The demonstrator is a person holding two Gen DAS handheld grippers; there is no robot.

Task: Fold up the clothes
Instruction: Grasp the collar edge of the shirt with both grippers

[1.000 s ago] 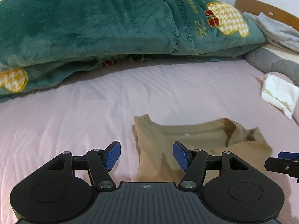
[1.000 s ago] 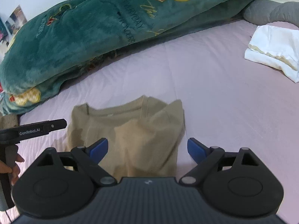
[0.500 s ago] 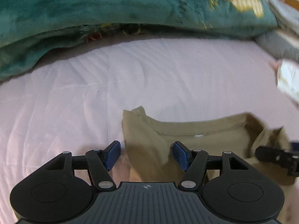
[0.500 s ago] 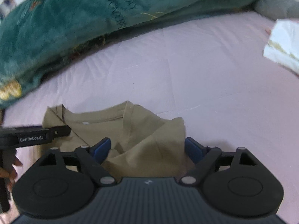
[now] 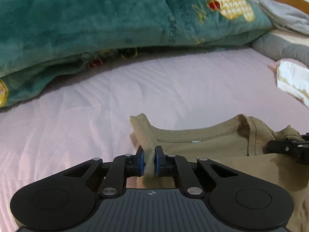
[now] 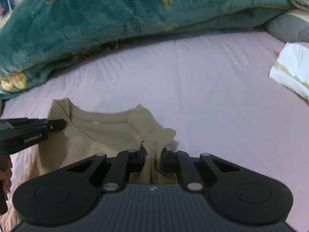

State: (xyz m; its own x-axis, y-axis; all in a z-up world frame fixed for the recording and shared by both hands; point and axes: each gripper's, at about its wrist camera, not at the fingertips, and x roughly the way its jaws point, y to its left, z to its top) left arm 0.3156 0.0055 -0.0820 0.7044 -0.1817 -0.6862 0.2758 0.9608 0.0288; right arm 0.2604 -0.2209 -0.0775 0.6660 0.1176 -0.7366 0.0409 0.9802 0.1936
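Since the earlier frames both tongs have gone from standing wide over the cloth to pinching it. Working left to right: the left tongs were open a second ago with the shirt's edge between the pads; they now sit lower and are clamped on a raised ridge of fabric at the left shoulder of the tan T-shirt, beside the collar. The right tongs were wide apart; their jaws are closing at this moment, with a bunched tuft of the shirt's right shoulder, sleeve folded in, already squeezed between them. In the right wrist view the other tool reaches in from the left edge, with a bit of the person's hand behind it. We judge that the grasp step is done or nearly so, and both top corners are secured for the next fold or lift; nothing is folded over yet from this hold. The shirt lies on the pink bed sheet, near us, well apart from the green blanket beyond and the white folded cloth at the right. Its neckline faces away from the cameras toward the blanket; the body runs back toward us, under the tools. The collar edge runs left to right between the two grips.
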